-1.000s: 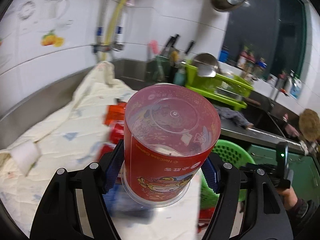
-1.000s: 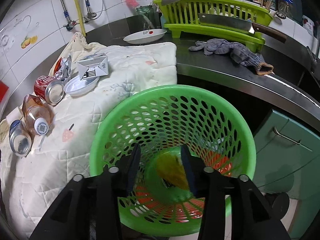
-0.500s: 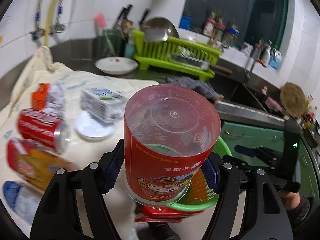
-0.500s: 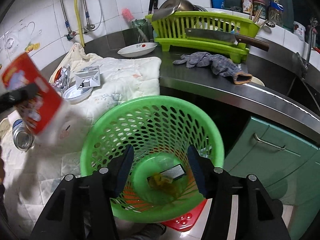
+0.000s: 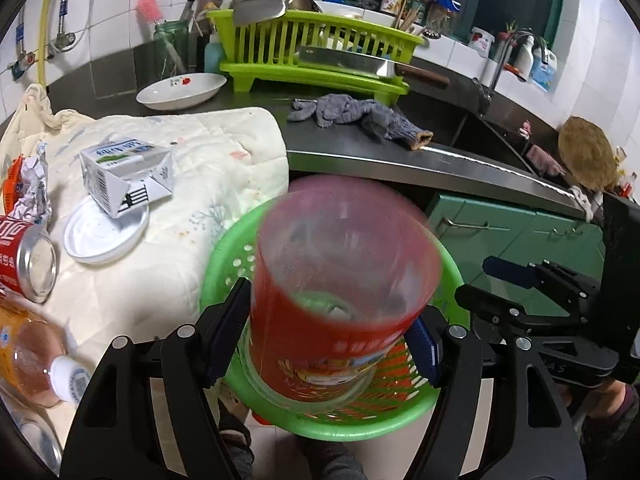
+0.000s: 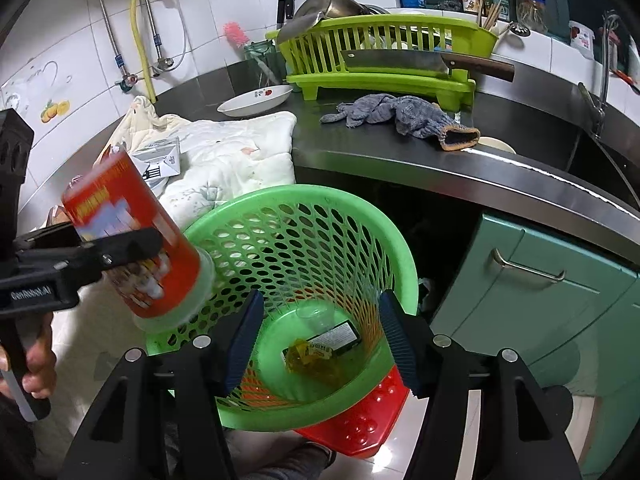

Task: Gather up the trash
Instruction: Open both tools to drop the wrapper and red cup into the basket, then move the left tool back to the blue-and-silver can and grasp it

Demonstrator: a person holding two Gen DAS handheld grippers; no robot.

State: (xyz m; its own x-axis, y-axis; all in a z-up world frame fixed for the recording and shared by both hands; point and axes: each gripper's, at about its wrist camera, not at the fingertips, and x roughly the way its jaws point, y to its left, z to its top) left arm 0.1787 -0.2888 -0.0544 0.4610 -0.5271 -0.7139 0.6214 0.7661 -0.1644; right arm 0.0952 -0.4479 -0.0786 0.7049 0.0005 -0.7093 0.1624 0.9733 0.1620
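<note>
My left gripper (image 5: 324,340) is shut on a red printed plastic cup (image 5: 340,280), which looks blurred. It hangs tilted over the near rim of the green mesh basket (image 5: 224,248). In the right wrist view one black finger (image 6: 120,250) crosses the cup (image 6: 132,240) beside the basket (image 6: 300,196). My right gripper (image 6: 320,340) hovers over the basket mouth; its jaws are opening with nothing between them. A yellow wrapper (image 6: 312,356) and a dark packet lie at the bottom. On the quilted cloth (image 5: 224,152) lie a milk carton (image 5: 120,172), a red can (image 5: 24,256) and a white lid (image 5: 104,232).
A lime dish rack (image 5: 312,52) with a cleaver (image 6: 400,62), a grey glove (image 5: 360,114) and a white plate (image 5: 180,88) sit on the steel counter. Green cabinet doors (image 6: 540,280) stand right of the basket, which rests on a red plastic piece (image 6: 360,420).
The left gripper swung right and down with the cup, from above the cloth to over the basket. The right jaws widened and the yellow wrapper between them dropped to the basket's bottom.
</note>
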